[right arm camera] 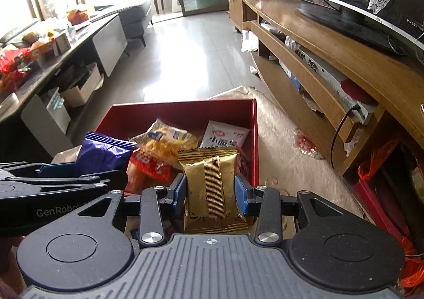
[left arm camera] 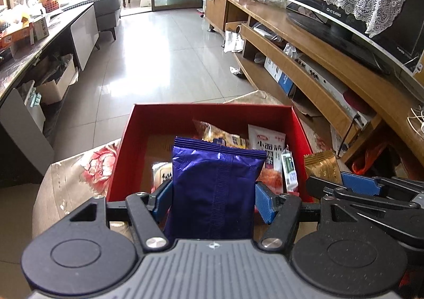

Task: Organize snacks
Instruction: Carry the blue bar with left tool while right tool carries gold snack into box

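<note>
A red box [left arm camera: 124, 145] stands on a flowered cloth and holds several snack packets: a yellow one [left arm camera: 220, 134], a white one [left arm camera: 267, 145] and an orange-red one [right arm camera: 151, 163]. My left gripper [left arm camera: 213, 193] is shut on a purple packet [left arm camera: 214, 187], held upright over the box's near edge. My right gripper [right arm camera: 210, 190] is shut on a gold packet [right arm camera: 209, 182], held upright over the box's [right arm camera: 254, 140] near right corner. The gold packet [left arm camera: 322, 166] and right gripper show at the right of the left wrist view. The purple packet [right arm camera: 106, 150] shows at the left of the right wrist view.
A wooden TV stand [left arm camera: 318, 42] with a television [left arm camera: 357, 7] runs along the right. A dark cluttered table [left arm camera: 26, 42] with cardboard boxes beneath is on the left. Tiled floor [left arm camera: 159, 47] lies beyond the box. An orange plastic bag [right arm camera: 379, 158] sits low right.
</note>
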### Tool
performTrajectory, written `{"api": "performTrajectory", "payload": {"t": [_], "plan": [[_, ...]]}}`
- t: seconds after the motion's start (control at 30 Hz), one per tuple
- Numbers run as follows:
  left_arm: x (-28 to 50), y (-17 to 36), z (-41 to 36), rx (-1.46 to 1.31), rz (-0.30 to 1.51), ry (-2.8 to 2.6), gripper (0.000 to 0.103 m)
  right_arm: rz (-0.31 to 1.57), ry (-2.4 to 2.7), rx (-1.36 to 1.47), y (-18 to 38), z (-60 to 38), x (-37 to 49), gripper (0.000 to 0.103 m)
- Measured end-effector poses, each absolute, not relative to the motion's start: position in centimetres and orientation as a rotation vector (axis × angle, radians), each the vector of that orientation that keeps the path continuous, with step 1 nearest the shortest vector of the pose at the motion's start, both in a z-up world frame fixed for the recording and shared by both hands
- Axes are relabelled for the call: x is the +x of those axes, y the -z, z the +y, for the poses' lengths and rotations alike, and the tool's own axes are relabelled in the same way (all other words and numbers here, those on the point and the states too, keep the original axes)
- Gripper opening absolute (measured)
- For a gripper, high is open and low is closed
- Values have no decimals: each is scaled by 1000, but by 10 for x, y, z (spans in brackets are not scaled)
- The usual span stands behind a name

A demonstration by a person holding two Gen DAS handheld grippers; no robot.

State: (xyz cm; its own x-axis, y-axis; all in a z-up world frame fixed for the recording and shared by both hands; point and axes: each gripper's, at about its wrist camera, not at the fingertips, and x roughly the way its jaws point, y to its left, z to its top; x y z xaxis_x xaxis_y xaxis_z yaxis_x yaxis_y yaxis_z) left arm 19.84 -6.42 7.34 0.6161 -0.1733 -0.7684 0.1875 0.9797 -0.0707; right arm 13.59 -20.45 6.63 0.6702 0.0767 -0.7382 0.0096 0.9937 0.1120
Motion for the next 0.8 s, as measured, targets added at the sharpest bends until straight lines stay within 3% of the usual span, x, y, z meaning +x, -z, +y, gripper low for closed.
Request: {"api": "performTrajectory", "payload": {"t": [0.8], "plan": [[244, -67, -64, 18, 854, 158, 60, 824, -35, 101, -61, -200, 185, 48]]}}
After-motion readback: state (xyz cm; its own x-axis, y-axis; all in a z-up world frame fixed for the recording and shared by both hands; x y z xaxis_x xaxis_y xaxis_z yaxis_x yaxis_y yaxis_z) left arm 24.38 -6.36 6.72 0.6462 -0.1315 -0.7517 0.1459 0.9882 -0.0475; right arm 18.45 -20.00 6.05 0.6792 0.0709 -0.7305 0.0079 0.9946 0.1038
